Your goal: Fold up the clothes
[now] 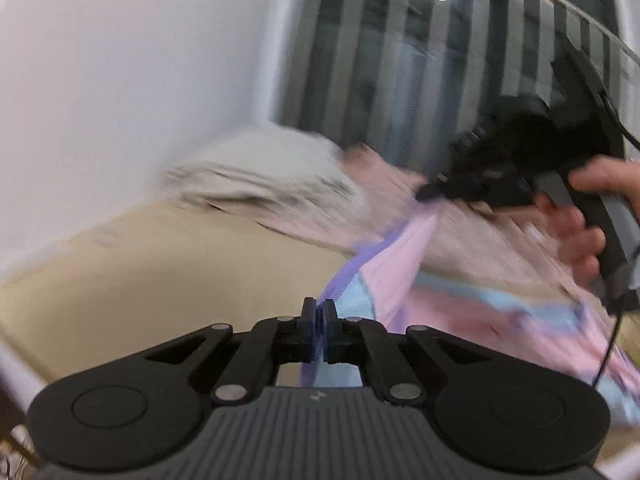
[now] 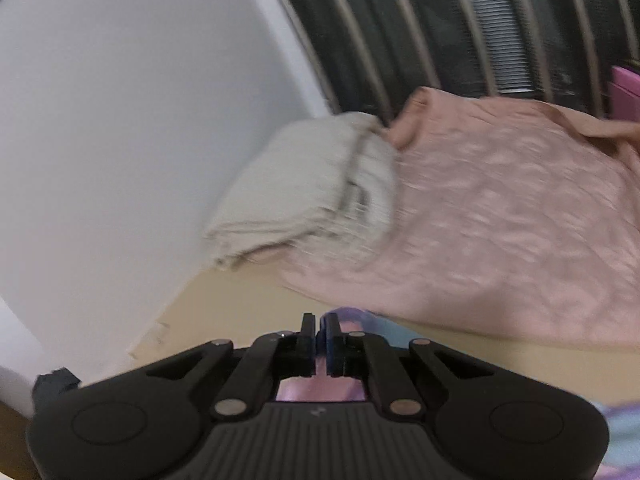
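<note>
A pink garment with light blue and purple bands (image 1: pixel 404 276) hangs stretched above the beige table (image 1: pixel 160 272). My left gripper (image 1: pixel 319 322) is shut on its purple edge. In the same view a hand holds my right gripper (image 1: pixel 430 192), whose tip pinches another part of that edge higher up and to the right. The right wrist view shows my right gripper (image 2: pixel 319 338) shut on the pink and purple cloth (image 2: pixel 352 322), which runs under the jaws. Both views are blurred.
A folded beige-grey cloth (image 2: pixel 304 188) lies by the white wall (image 2: pixel 100 140), partly on a spread pale pink cloth (image 2: pixel 500 220). Behind them stands a dark surface with pale vertical slats (image 1: pixel 420 60). A magenta object (image 2: pixel 626 92) shows at the right edge.
</note>
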Tool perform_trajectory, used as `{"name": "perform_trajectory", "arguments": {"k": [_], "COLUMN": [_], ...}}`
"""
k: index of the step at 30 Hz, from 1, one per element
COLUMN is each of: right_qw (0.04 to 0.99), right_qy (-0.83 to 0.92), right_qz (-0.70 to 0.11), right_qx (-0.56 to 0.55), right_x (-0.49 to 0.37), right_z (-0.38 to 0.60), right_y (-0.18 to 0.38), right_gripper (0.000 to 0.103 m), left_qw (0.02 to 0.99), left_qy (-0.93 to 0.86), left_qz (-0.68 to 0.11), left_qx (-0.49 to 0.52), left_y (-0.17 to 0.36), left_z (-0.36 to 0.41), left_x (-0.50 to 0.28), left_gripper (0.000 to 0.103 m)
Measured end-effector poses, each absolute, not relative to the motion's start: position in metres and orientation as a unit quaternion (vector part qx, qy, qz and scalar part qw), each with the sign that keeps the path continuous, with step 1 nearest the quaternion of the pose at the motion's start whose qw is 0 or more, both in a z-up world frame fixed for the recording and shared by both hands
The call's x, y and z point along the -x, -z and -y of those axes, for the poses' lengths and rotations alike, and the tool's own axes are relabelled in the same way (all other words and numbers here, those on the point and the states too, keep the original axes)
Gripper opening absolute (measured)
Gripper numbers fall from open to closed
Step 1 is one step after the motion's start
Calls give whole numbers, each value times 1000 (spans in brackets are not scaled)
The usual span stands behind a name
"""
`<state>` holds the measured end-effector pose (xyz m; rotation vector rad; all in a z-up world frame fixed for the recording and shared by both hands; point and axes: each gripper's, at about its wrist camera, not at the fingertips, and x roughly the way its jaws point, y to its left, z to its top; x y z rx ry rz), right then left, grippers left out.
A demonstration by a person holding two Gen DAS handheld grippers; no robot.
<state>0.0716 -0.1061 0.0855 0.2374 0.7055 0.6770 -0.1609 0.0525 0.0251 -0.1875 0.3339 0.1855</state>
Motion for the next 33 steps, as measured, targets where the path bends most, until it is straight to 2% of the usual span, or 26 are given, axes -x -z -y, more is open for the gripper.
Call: {"name": "perform_trajectory", "arguments": {"k": [4, 6, 7, 9, 11, 14, 17, 20, 24, 31, 33], "right_qw": [834, 829, 831, 848, 859, 879, 895, 892, 897, 907, 898], "right_qy": [-394, -386, -381, -368, -366, -334, -300, -281, -244, -231, -231], "right_qz": [-371, -399, -401, -379, -357, -339, -329, -353, -367, -353, -374], "right_qx": [-114, -75, -59, -33, -25, -1, 27, 29, 24, -5, -10], "right_x": [-101, -111, -111, -102, -89, -58, -15, 23, 59, 31, 5], "right_z": [27, -15, -26, -28, -9, 45, 108, 158, 199, 200, 190], "right_y": [-86, -78, -77, -83, -90, -93, -86, -69, -42, -23, -16], "right_gripper": [6, 16, 25, 31, 42, 43, 43, 43, 42, 43, 33], "left_qw": [956, 941, 935, 933, 940, 960, 973, 970, 964, 961, 962], "left_qy": [-175, -214, -230, -241, -231, -158, -56, 29, 48, 49, 45], "left_qz": [-167, -176, -178, -178, -175, -177, -196, -223, -257, -271, -269], "left_qx": [167, 194, 201, 198, 183, 148, 111, 92, 52, 31, 13], "left_y": [-10, -1, 2, 0, -5, -16, -22, -21, -12, -2, -1], "left_z": [-78, -86, -89, -94, -93, -83, -71, -63, -54, -58, -56], "left_x": [172, 175, 177, 182, 185, 186, 184, 180, 174, 168, 168], "left_gripper": [3, 4, 4, 9, 28, 34, 35, 35, 35, 36, 36]}}
